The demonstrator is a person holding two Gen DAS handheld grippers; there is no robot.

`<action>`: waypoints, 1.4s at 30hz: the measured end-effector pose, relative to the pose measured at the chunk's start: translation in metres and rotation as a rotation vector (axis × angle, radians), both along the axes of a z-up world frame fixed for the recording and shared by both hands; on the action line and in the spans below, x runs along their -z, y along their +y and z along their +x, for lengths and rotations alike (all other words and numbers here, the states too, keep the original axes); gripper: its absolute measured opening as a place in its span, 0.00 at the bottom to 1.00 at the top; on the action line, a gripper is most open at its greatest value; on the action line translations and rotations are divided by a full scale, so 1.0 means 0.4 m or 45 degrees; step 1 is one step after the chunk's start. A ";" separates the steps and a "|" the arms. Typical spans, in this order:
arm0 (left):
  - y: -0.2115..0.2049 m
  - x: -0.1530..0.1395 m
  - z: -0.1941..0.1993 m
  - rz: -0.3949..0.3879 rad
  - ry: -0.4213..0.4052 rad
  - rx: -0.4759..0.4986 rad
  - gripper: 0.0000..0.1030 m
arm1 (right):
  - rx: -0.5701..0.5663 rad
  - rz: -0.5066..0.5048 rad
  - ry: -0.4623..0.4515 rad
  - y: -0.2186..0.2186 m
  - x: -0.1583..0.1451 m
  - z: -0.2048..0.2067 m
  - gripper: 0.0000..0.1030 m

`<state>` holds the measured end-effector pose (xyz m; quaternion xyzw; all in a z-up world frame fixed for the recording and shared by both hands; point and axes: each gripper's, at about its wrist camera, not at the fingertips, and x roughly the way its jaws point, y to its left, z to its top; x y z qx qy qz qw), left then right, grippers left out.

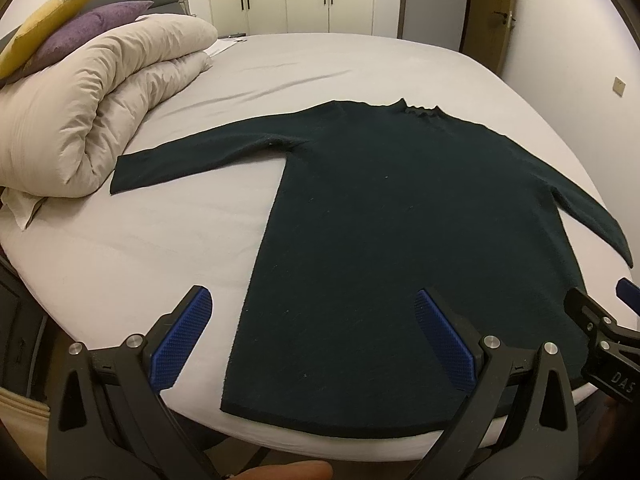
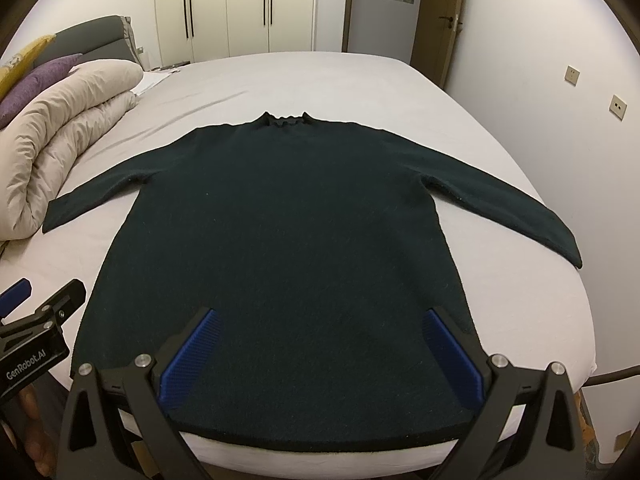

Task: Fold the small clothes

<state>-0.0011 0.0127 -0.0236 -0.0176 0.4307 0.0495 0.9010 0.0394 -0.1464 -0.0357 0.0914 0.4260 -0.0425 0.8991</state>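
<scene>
So there's a dark green sweater (image 2: pixel 288 240) laid out flat on the bed (image 2: pixel 500 300), hem right along the near edge, neck pointing toward the far edge, both sleeves stretched out to the sides. The left gripper (image 1: pixel 316 340) is spread wide, hovering over the hem's left corner, one finger over bare sheet and the other over the knit, not pinching anything. The right gripper (image 2: pixel 324 356) is spread wide too, above the middle of the hem, both fingers over the fabric. A rolled-up beige duvet (image 1: pixel 100 108) sits along the left edge, with purple and yellow pillows (image 1: pixel 80 28) on top of it.
</scene>
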 end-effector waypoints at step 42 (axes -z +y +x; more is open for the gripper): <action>0.067 0.066 0.043 -0.007 0.087 -0.067 1.00 | -0.036 -0.029 0.059 0.035 0.040 0.051 1.00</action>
